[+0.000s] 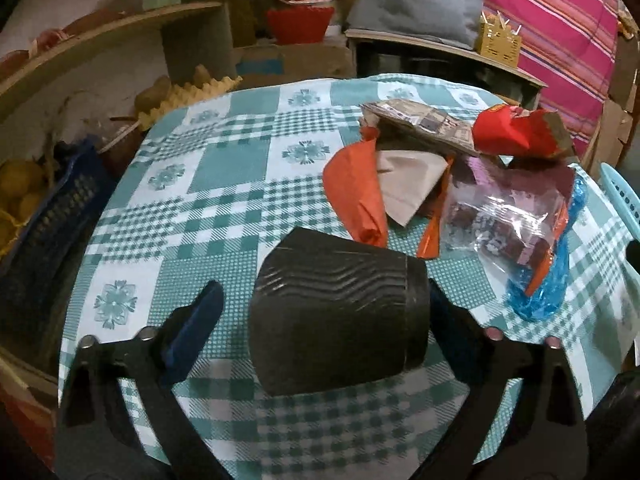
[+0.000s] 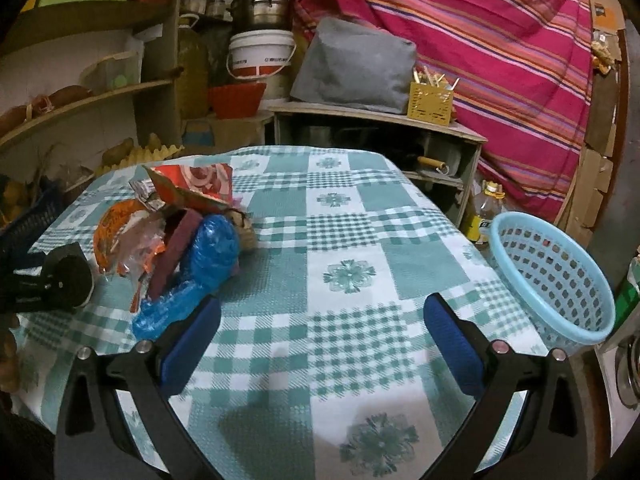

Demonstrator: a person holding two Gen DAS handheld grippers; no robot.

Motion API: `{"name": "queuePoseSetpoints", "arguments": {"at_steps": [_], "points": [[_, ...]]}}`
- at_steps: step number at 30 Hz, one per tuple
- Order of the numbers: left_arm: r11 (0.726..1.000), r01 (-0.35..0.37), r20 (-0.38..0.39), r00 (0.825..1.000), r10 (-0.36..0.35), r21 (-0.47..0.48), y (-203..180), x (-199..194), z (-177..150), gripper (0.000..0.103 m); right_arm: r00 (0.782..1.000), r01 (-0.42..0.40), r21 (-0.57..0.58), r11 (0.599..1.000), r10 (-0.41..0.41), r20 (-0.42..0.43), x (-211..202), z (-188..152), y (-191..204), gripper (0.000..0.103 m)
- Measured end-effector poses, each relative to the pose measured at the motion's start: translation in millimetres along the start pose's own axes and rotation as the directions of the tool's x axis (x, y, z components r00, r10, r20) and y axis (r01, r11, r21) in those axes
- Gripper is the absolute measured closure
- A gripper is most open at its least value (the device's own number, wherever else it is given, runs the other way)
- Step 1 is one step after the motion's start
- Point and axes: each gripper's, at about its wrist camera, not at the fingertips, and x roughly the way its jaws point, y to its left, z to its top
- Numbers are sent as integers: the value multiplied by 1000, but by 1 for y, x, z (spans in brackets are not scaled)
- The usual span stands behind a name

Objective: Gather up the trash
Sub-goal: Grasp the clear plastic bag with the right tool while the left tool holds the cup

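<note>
Fingers of left gripper (image 1: 326, 320) stand apart around a black cup (image 1: 336, 316) lying on the worktop (image 1: 224, 152). Right gripper (image 2: 322, 344) fingers apart, empty. Trash pile (image 2: 180, 240) at 10 o'clock, blue basket (image 2: 554, 276) at 2 o'clock.

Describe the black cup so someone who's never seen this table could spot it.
On the teal checked tablecloth, look at the near end of the trash pile. The black paper cup lies on its side there, the only dark, wavy-ribbed item among bright wrappers.
</note>
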Motion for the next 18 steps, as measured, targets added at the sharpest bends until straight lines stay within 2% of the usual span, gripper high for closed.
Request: {"name": "queuePoseSetpoints", "arguments": {"at_steps": [1,4,10,18], "points": [[1000,4,-3,1000,-4,0,0,0,0,22,1000,-12,2,1000,12,-13,4,3,2,4],[999,31,-19,999,-31,-14,1,3,0,31,998,-52,-2,999,52,-32,11,9,10,4],[1000,-26,25,999,26,2,-1,-6,0,31,994,-105,-86,991,104,-12,8,20,44,4],[994,-92,72,993,96,-57,26,-24,-3,31,991,-132,-237,962,135,-3,4,29,106,5]]}}
